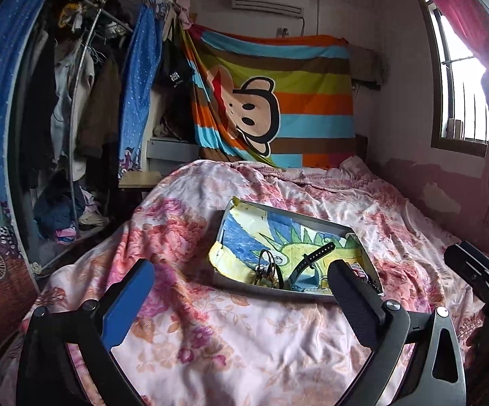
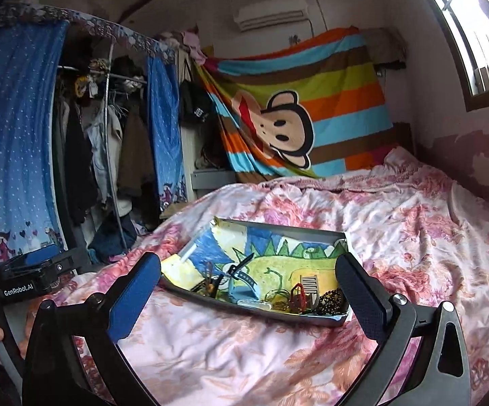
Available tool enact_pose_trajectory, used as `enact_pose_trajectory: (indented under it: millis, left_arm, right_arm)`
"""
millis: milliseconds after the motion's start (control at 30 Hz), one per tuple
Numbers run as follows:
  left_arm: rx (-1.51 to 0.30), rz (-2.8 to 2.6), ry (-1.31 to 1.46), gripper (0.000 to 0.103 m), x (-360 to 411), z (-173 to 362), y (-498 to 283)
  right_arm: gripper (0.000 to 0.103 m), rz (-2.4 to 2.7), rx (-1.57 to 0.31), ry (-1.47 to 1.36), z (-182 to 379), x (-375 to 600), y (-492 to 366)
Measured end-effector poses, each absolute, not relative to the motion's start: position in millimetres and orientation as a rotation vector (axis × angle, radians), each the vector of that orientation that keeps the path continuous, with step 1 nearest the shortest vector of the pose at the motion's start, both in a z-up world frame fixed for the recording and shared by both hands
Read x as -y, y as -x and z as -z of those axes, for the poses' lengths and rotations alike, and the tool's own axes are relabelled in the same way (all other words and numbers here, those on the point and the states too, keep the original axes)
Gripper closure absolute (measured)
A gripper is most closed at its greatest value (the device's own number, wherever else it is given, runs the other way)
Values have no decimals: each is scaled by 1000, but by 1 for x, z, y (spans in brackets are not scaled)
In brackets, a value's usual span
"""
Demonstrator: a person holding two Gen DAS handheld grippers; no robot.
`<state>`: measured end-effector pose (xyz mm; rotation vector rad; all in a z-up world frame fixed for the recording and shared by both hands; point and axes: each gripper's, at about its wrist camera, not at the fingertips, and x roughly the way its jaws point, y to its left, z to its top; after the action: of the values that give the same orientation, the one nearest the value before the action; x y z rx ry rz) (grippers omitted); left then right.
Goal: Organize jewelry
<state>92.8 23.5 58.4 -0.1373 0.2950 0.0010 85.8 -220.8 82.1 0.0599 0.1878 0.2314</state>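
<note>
Both tongs spread wide, holding nothing: left tongs (image 1: 241, 280), right tongs (image 2: 249, 275). Jewelry tray (image 2: 312, 233) lies on the floral bed (image 2: 413, 223), 12 o'clock of the right tongs, bracelets (image 2: 329, 299) inside

Both fisheye cameras are sitting just behind their own wide-spread fingers, hovering low over the near end of the floral quilt (image 1: 244, 338) and looking slightly downward along the bed. The left wrist view is facing the shallow tray (image 1: 231, 282) at one o'clock; the right wrist view is seeing it (image 2: 244, 309) near twelve. Both are sharing the tray, the striped monkey blanket (image 1: 278, 101), the wardrobe (image 2: 102, 142) and the window (image 1: 461, 67).
</note>
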Motion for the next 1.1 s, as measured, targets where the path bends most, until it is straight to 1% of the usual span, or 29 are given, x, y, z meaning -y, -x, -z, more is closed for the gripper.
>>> enact_pose_trajectory:
  millis: [200, 400, 733, 933, 1100]
  left_arm:
    - [-284, -24, 130, 0, -30, -53, -58]
    - [-307, -29, 125, 0, -31, -45, -37]
    - [-419, -26, 52, 0, -17, -24, -47]
    - [-480, -9, 24, 0, -7, -13, -54]
    - [-490, -11, 11, 0, -5, -12, -55]
  right_arm:
    - [1, -233, -170, -52, -81, 216, -51]
    - [1, -239, -204, -56, -71, 217, -35]
    - [1, -220, -338, -34, -30, 218, -50]
    - [1, -194, -390, -46, -15, 226, -60]
    - [1, -182, -422, -45, -9, 228, -66]
